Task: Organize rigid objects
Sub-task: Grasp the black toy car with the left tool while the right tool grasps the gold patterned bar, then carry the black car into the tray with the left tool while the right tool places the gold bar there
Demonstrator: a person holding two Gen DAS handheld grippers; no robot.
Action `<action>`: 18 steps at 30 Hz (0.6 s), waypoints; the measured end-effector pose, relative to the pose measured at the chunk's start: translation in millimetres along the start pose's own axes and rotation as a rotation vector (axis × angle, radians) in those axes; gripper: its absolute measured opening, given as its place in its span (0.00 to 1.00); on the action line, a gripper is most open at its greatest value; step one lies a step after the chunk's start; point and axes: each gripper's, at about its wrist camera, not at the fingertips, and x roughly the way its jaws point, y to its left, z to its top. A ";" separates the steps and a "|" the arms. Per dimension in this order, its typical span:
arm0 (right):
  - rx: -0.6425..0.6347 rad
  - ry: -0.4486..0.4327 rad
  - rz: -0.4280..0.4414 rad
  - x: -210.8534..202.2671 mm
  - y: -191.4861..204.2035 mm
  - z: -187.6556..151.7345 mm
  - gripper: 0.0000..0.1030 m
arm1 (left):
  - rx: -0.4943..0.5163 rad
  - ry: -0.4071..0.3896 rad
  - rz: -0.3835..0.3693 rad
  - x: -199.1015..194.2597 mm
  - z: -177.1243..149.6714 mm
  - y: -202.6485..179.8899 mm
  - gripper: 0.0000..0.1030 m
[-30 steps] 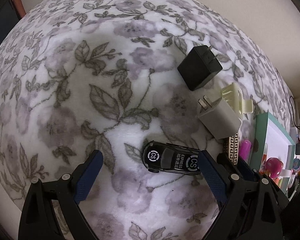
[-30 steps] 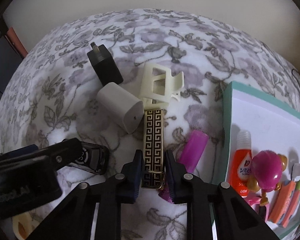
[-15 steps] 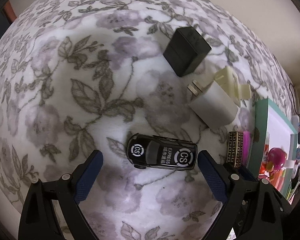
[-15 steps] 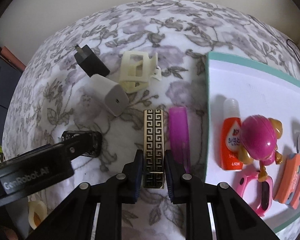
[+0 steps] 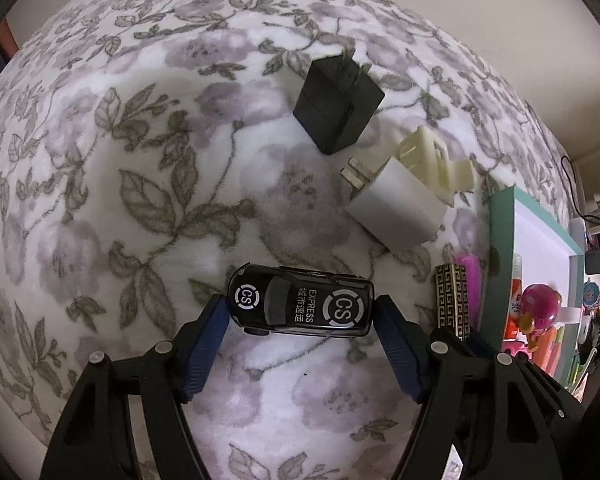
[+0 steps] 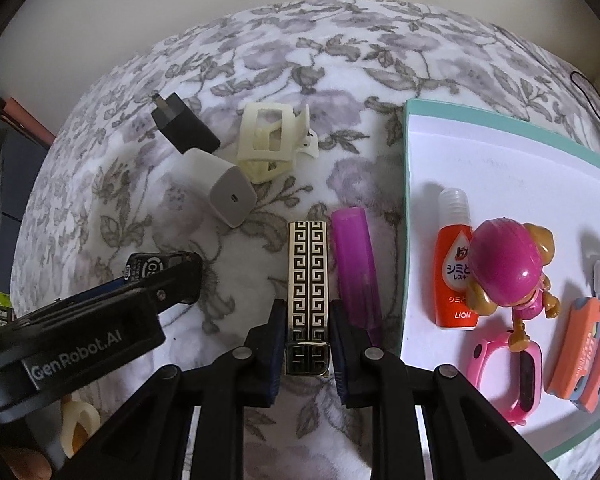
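Closing my left gripper (image 5: 302, 312) lengthwise on the black toy car (image 5: 300, 307), pads at both bumpers, left of the teal-rimmed tray (image 6: 500, 168); I should squeeze evenly. My right gripper (image 6: 307, 336) pinches the gold Greek-key case (image 6: 307, 292), just left of that tray; keep it level.

In the right wrist view the left gripper (image 6: 100, 320) at lower left covers most of the toy car (image 6: 148, 266), leaving only its end showing. A cream ring (image 6: 78, 426) at the bottom left is half hidden under the same gripper. The tray (image 6: 500, 124) runs off the right edge in both views. In the left wrist view the things in the tray's (image 5: 500, 220) far end are too small to tell.
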 end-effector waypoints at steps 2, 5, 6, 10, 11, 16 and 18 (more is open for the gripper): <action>0.004 -0.002 0.008 -4.1 -1.0 2.3 0.22 | -0.003 -0.016 -0.008 -8.3 3.1 2.5 0.73; 0.013 -0.019 0.025 -13.6 -2.6 4.7 0.21 | -0.007 -0.053 -0.021 -23.4 7.6 3.7 0.73; 0.016 -0.028 0.033 -17.6 -3.6 5.4 0.21 | -0.008 -0.066 -0.024 -28.8 9.4 4.1 0.73; 0.035 -0.073 0.067 -37.5 -9.6 5.5 0.21 | -0.008 -0.119 -0.044 -48.4 13.5 2.9 0.73; 0.040 -0.084 0.073 -42.0 -10.7 6.0 0.21 | -0.009 -0.133 -0.049 -53.8 14.2 2.6 0.73; 0.072 -0.142 0.103 -65.9 -18.8 10.0 0.21 | -0.004 -0.184 -0.066 -76.1 12.6 9.0 0.73; 0.083 -0.154 0.102 -72.1 -23.7 9.0 0.21 | 0.002 -0.199 -0.068 -82.5 11.4 8.0 0.73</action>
